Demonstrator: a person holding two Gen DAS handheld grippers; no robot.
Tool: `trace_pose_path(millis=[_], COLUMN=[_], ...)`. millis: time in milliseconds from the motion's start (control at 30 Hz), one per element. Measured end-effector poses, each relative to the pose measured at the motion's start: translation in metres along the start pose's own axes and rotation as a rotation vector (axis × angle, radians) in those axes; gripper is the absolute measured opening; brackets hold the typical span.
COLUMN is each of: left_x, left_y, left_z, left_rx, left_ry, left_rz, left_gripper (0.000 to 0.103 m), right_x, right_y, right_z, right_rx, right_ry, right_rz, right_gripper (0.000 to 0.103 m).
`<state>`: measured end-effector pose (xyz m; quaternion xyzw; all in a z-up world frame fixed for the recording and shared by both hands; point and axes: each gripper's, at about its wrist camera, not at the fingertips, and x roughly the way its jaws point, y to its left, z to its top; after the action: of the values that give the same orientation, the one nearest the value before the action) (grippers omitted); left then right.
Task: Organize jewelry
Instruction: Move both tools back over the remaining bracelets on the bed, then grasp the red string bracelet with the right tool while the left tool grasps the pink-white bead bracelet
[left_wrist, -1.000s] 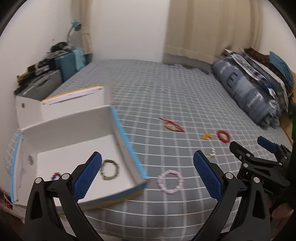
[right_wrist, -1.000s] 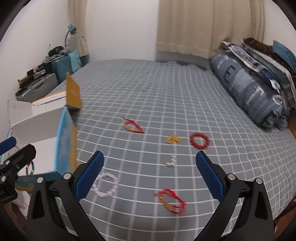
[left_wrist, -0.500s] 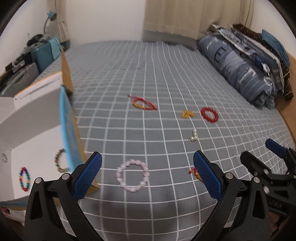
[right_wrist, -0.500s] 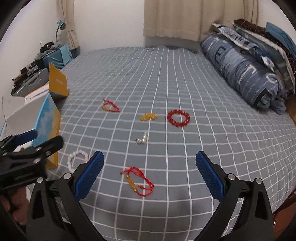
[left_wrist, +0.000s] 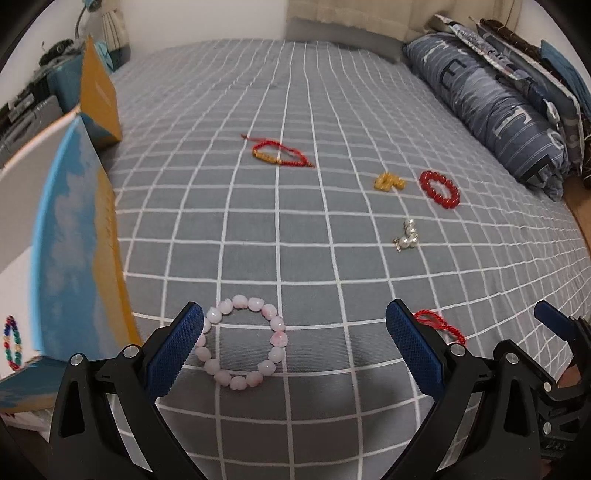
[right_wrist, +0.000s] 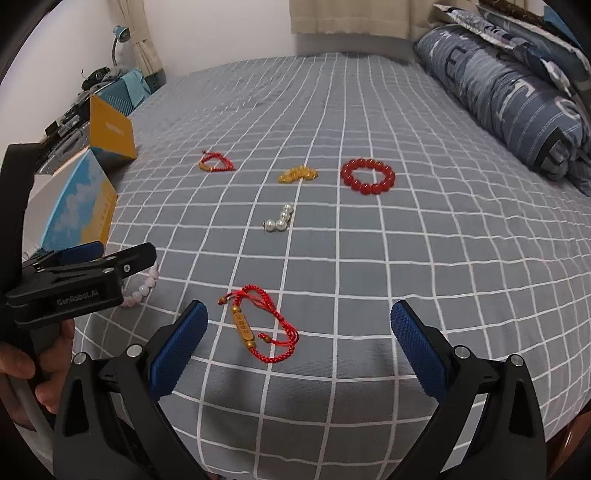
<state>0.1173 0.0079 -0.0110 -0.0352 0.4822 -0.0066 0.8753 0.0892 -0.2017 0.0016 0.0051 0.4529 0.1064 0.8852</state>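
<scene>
My left gripper (left_wrist: 295, 349) is open and empty, with a pink bead bracelet (left_wrist: 242, 349) on the bed just ahead of its left finger. My right gripper (right_wrist: 299, 349) is open and empty over a red cord bracelet with a gold tube (right_wrist: 258, 328). Farther out lie a second red cord bracelet (left_wrist: 279, 152), a yellow bead piece (left_wrist: 388, 181), a red bead bracelet (left_wrist: 439, 189) and a silver pearl piece (left_wrist: 406, 236). The open box (left_wrist: 79, 236) at left holds a multicoloured bracelet (left_wrist: 11, 343).
The grey checked bed cover (left_wrist: 295, 110) spans both views. Striped pillows (left_wrist: 491, 107) line the right side. A teal case and clutter (right_wrist: 122, 88) stand at the far left by the wall. The box's yellow flap (left_wrist: 99, 99) stands up.
Both grippers have moved forward and down toward the bed. The left view swung right from the box interior to the pink bracelet. The right gripper closed in on the near red cord bracelet.
</scene>
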Motion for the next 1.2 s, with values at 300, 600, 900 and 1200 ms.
trace_pose_path(millis=[300,600,900,1200], left_x=[0.024,0.04,0.049,0.048], left_y=[0.003,0.004,0.009,0.009], left_z=[-0.005,-0.007,-0.009,-0.009], left_rx=[0.002,0.005,-0.011,0.0], left_ry=[0.044,0.087,0.129,0.134], left_rz=[-0.002,-0.023,-0.027,-0.011], left_gripper=[0.097,0.085,0.061,0.035], right_x=[0.025,0.046,0.056,0.061], right_y=[0.015,0.02,0.024,0.027], right_z=[-0.007,-0.011,-0.01,-0.012], right_rx=[-0.072,-0.089,-0.099,-0.103], right_ry=[0.045,0.091,0.119,0.139], right_rz=[0.012,0.016,0.029,0.025], right_gripper=[0.095,0.086,0.072,0.055])
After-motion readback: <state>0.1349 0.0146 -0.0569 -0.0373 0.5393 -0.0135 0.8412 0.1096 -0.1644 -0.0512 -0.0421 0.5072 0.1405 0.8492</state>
